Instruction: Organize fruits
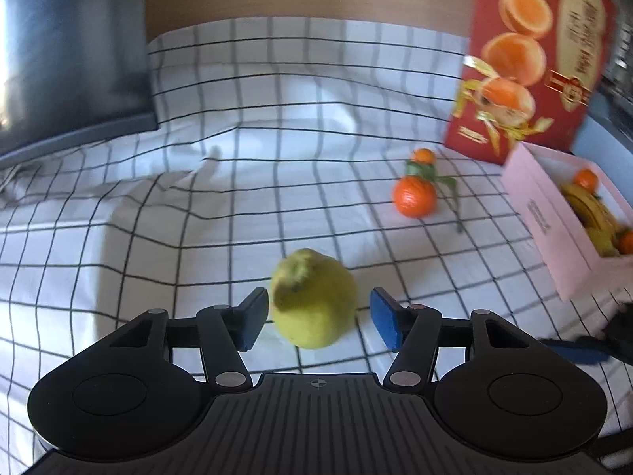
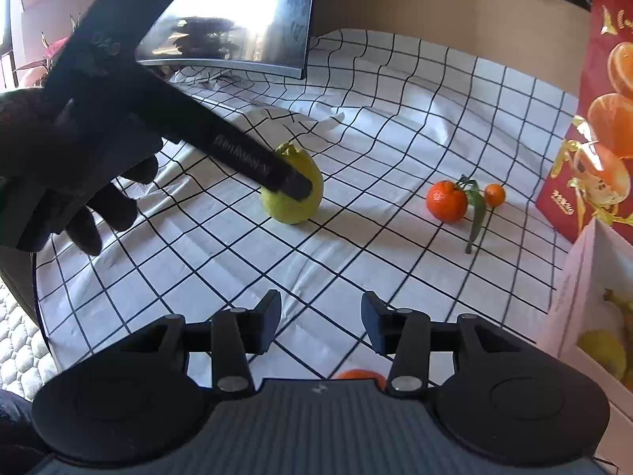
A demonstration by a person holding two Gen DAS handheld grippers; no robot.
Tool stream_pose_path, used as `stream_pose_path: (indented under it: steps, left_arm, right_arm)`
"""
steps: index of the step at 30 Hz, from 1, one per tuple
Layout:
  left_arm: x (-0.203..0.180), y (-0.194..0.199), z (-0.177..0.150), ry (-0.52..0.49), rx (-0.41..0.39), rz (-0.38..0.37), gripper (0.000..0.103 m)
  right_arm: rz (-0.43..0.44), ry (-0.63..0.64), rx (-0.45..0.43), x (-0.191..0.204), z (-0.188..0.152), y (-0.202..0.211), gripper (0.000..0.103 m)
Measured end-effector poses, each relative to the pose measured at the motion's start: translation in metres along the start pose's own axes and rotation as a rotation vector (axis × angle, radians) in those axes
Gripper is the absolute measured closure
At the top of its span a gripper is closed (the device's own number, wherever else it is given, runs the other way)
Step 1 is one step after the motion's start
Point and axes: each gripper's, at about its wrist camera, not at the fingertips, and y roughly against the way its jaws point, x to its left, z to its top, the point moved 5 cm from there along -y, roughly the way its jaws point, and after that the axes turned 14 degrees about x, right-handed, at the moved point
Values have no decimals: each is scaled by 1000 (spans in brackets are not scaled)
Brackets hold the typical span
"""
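1. Cloth (image 1: 277,126): soft, wrinkled white fabric beyond the fingers.
2. Pear (image 1: 312,301) between the fingers: matt, dimpled skin.
3. Red box (image 1: 530,59): glossy printed cardboard.
4. Pads (image 1: 385,318): matt blue rubber.

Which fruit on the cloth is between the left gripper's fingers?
The yellow-green fruit. It sits between the open left gripper pads, while the big orange and small orange lie farther off.

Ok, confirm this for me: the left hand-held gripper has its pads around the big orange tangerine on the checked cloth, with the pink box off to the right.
Wrong fruit. In the left wrist view the left hand-held gripper brackets the yellow-green fruit on the checked cloth; the big tangerine lies apart, further back. The pink box is indeed to the right.
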Motion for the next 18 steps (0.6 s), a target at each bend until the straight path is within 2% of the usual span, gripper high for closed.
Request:
stream_pose_path:
  steps: [4, 9, 13, 14, 18]
  left_arm:
    - [3, -19, 7, 26, 28, -3, 38]
    - [3, -38, 11, 35, 50, 4, 39]
    - [4, -40, 10, 32, 47, 3, 39]
    - [4, -41, 10, 31, 46, -1, 39]
    - [6, -38, 7, 34, 39, -18, 40]
  right_arm:
    - [-27, -27, -4, -7, -12, 9, 51]
    - [-64, -72, 23, -15, -35, 15, 47]
    - [-85, -123, 42, -23, -53, 17, 46]
    - [-83, -140, 47, -25, -57, 17, 42]
    - [-63, -205, 46, -33, -64, 17, 40]
